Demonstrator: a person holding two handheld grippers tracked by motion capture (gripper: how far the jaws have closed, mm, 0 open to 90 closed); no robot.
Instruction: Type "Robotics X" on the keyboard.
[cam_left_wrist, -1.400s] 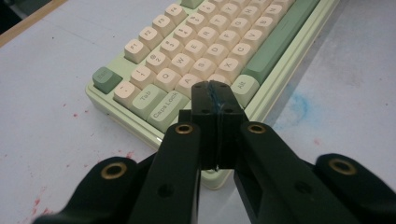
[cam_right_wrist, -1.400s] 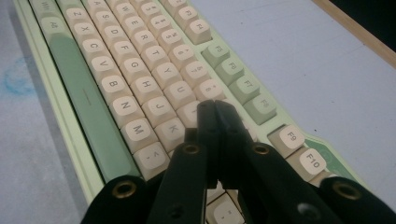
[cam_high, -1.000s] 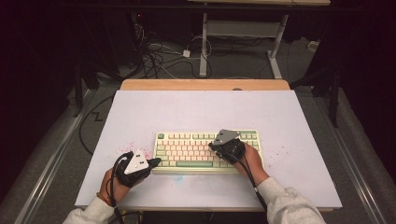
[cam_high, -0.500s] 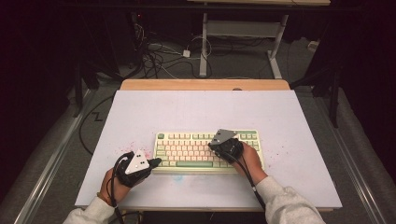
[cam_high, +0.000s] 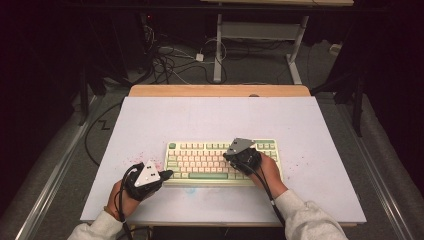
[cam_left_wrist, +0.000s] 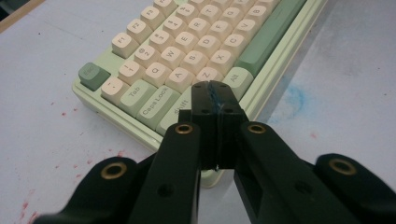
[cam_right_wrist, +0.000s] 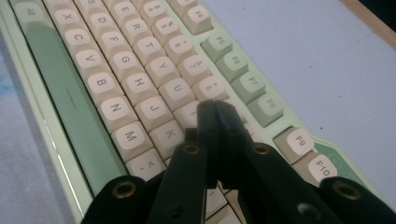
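Note:
A cream and green keyboard (cam_high: 200, 161) lies near the front of the white table top (cam_high: 220, 117). My left gripper (cam_high: 168, 173) is at the keyboard's front left corner, jaws shut with nothing between them. In the left gripper view the tips (cam_left_wrist: 215, 91) hang just above the Shift key area of the keyboard (cam_left_wrist: 187, 51). My right gripper (cam_high: 229, 154) is over the keyboard's right half, also shut and empty. In the right gripper view its tips (cam_right_wrist: 214, 107) are over the keys near I and K on the keyboard (cam_right_wrist: 126, 79); whether they touch a key I cannot tell.
Red specks stain the table by the left hand (cam_high: 145, 156), and a blue smudge (cam_left_wrist: 295, 97) sits in front of the keyboard. A wooden strip (cam_high: 220, 90) edges the table's far side. Cables (cam_high: 170, 60) and desk legs (cam_high: 218, 50) stand on the floor behind.

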